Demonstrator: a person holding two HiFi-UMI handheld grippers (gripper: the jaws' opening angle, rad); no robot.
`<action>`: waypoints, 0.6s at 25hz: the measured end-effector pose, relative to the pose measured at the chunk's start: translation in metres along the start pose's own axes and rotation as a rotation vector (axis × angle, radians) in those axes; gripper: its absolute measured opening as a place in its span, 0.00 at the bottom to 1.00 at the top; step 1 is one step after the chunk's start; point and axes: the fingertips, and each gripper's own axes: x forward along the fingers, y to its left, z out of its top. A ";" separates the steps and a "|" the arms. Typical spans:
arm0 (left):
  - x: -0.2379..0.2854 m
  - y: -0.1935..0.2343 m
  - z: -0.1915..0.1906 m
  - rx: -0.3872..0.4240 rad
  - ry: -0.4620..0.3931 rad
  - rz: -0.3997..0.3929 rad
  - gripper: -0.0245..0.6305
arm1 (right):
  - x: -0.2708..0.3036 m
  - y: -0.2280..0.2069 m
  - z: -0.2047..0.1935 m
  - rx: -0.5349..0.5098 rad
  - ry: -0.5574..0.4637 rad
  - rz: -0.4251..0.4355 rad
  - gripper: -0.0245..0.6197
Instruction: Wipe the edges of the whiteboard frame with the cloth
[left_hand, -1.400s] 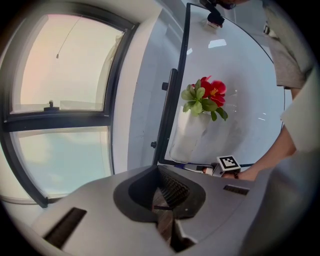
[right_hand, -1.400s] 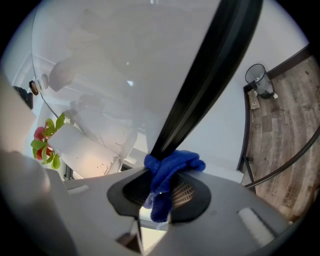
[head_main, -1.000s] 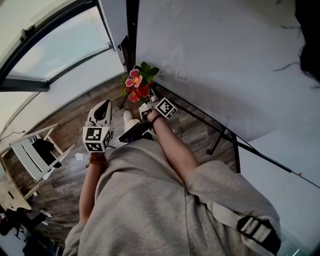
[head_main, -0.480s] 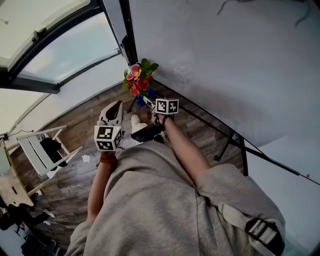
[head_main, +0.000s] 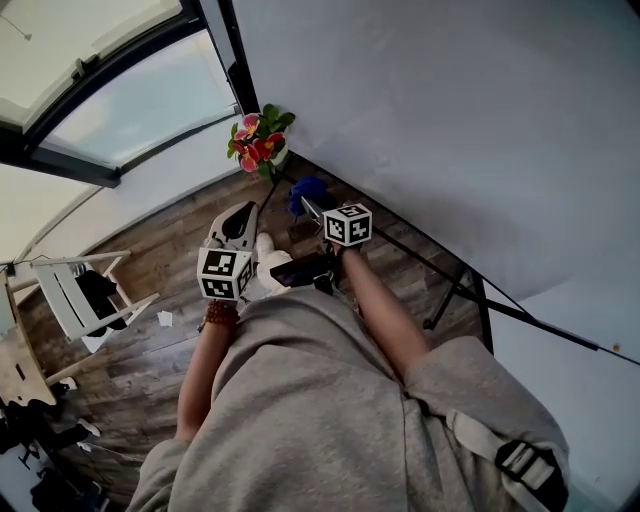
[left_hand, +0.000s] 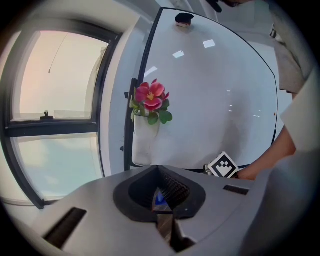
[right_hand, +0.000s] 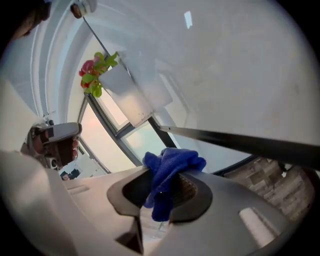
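Note:
A large whiteboard (head_main: 430, 130) with a thin black frame (head_main: 400, 250) leans on the right of the head view. My right gripper (head_main: 306, 205) is shut on a bunched blue cloth (head_main: 306, 192), held just below the frame's lower edge (right_hand: 235, 141). The blue cloth (right_hand: 169, 172) sticks out between the jaws in the right gripper view. My left gripper (head_main: 238, 222) hangs to the left of it, away from the board, jaws closed with nothing in them. The left gripper view faces the whiteboard (left_hand: 215, 95) and the right gripper's marker cube (left_hand: 222, 165).
A white pocket with pink and red flowers (head_main: 252, 143) hangs at the board's left corner. Black stand legs (head_main: 450, 295) reach over the wood floor (head_main: 150, 270). A white folding chair (head_main: 75, 295) is at left. A big window (head_main: 110, 90) lies behind.
The right gripper moved up and right along the frame's lower edge, so the blue cloth now shows clear of the flowers. The left gripper shifted slightly right with the body.

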 end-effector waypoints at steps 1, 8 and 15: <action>0.000 -0.006 0.000 -0.004 -0.005 0.002 0.05 | -0.010 -0.002 0.004 -0.009 -0.031 -0.006 0.18; 0.003 -0.061 0.006 -0.009 -0.046 -0.018 0.05 | -0.084 -0.001 0.041 -0.080 -0.211 -0.018 0.18; 0.004 -0.111 0.019 -0.016 -0.106 -0.038 0.05 | -0.143 0.019 0.071 -0.206 -0.312 0.035 0.18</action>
